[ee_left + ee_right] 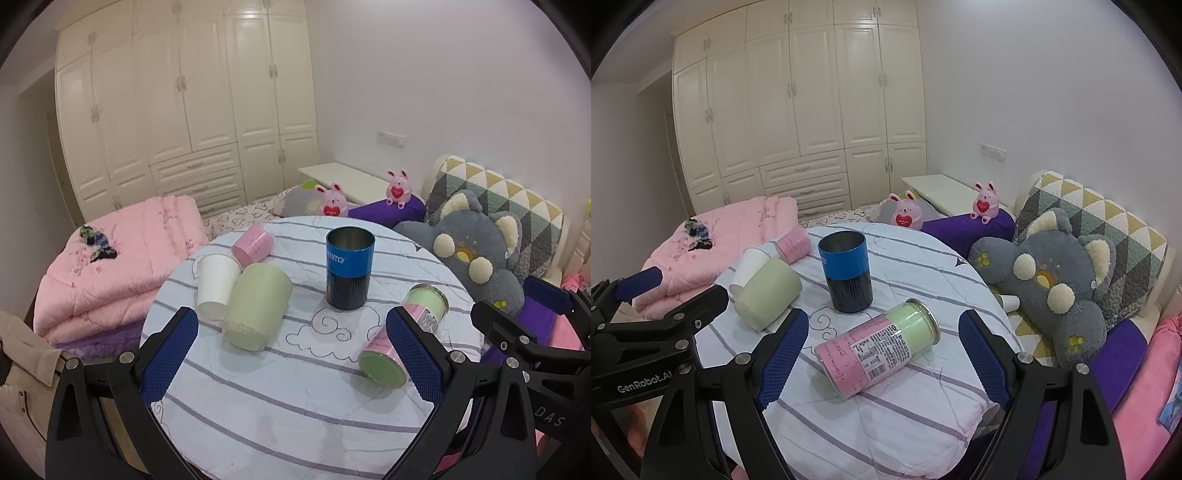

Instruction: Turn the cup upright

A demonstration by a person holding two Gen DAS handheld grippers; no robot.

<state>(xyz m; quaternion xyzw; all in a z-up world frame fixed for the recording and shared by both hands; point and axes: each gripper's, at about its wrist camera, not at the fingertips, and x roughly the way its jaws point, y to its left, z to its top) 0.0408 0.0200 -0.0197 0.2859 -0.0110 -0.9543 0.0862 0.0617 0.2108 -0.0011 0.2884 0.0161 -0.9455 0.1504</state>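
Bedroom setting: a round table [280,406] under a striped quilted cloth fills the lower frame. Left to right across it lie a white cup [216,284], a pink cup [254,243] and a green cup [255,308] on their sides; a blue tin [349,271] stands upright at centre; a pink-green can [877,349] lies toppled at right. Both the left gripper [291,354] and right gripper [882,358] hang spread wide, holding nothing. Which cup comes next is unsettled; righting one needs a side grasp and a turn.

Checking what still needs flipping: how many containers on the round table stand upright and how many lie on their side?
Upright: 1, the blue and black can.
On its side: 4, the white cup, the green cup, the small pink cup, the pink and green can.
Total: 5
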